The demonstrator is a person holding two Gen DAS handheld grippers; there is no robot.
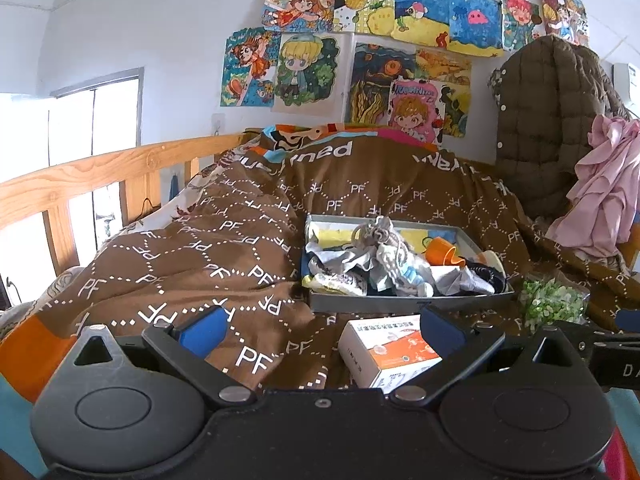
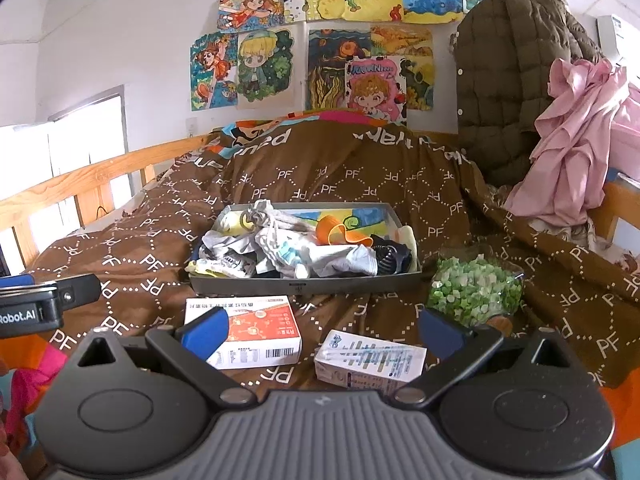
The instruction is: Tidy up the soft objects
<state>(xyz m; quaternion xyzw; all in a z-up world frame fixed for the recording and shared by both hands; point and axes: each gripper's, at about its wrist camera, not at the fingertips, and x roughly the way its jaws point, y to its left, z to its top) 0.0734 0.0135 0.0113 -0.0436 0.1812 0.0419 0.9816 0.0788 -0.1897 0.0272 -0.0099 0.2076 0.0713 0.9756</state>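
- Right wrist view: right claw [image 2: 320, 330] spread wide, empty, above brown quilt [image 2: 360, 184].
- Left claw [image 1: 322, 330] likewise wide, empty.
- Grey shallow tray [image 2: 304, 284] holds crumpled socks [image 2: 280, 252].

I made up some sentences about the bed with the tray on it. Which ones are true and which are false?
1. The gray tray holds a jumble of socks. True.
2. The orange cup stands on the blanket. False: it lies inside the tray.
3. The right gripper squeezes the white and orange box. False: its fingers are spread wide with nothing gripped.
4. A bag of green pieces sits right of the tray. True.
5. The left gripper is open. True.
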